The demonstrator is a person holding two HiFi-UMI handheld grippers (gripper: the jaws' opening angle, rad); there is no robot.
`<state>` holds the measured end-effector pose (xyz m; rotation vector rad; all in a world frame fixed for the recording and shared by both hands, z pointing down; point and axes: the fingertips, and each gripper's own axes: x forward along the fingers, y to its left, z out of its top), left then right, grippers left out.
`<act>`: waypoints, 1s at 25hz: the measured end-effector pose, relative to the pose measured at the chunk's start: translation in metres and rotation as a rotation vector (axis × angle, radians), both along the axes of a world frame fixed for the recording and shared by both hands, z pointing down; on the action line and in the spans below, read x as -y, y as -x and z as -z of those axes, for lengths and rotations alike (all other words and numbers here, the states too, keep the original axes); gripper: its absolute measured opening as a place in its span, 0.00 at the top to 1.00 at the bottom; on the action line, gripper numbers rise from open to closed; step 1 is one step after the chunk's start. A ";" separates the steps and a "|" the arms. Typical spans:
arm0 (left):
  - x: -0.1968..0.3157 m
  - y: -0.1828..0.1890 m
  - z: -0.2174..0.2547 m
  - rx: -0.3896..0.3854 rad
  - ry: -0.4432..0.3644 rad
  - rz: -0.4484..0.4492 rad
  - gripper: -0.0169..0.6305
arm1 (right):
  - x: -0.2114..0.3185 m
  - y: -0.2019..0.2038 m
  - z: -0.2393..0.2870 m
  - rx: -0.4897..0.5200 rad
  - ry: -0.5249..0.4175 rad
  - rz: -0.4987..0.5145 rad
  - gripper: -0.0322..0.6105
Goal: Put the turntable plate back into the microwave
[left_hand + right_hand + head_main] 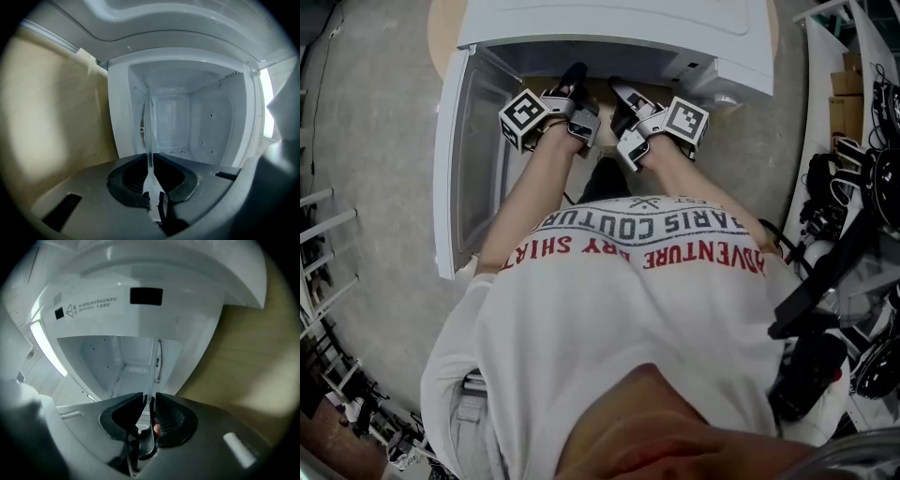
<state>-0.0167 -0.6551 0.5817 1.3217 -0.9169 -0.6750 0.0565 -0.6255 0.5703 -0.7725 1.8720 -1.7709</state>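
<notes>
1. Left gripper [151, 157]: jaws closed down to a thin slit, clamped on the rim of the plate [149, 126]. Right gripper [149, 397]: the same, pinching the opposite side of the rim.
2. The plate is clear glass. Each gripper view shows it edge-on, as a thin line running straight out from the jaws into the cavity [187, 122]. In the head view it's barely visible between the two grippers.
3. Location: carried between both grippers at the mouth of the microwave [609, 28], with the door [455, 159] swung open to the left. It doesn't look seated yet.
4. Attitude: it's a disc, so there's no long axis. The table sits at the outer side of each gripper view, so both cameras are rolled and I judge the plate roughly level, face up.
5. Key relation: the cavity floor and its small hub [142, 129] lie just beside the plate's line, on the table side. So the target is ahead and slightly below. Both grippers look equally near.
6. Next, as I read it: push straight in, centre over the hub, lower evenly.
</notes>
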 end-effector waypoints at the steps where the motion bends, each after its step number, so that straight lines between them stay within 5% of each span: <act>1: 0.000 -0.001 0.001 0.002 0.001 -0.009 0.92 | 0.003 0.002 0.000 -0.002 0.002 -0.004 0.86; 25: -0.018 -0.006 0.016 0.027 -0.070 -0.097 0.90 | 0.024 0.020 -0.004 0.073 0.048 -0.040 0.90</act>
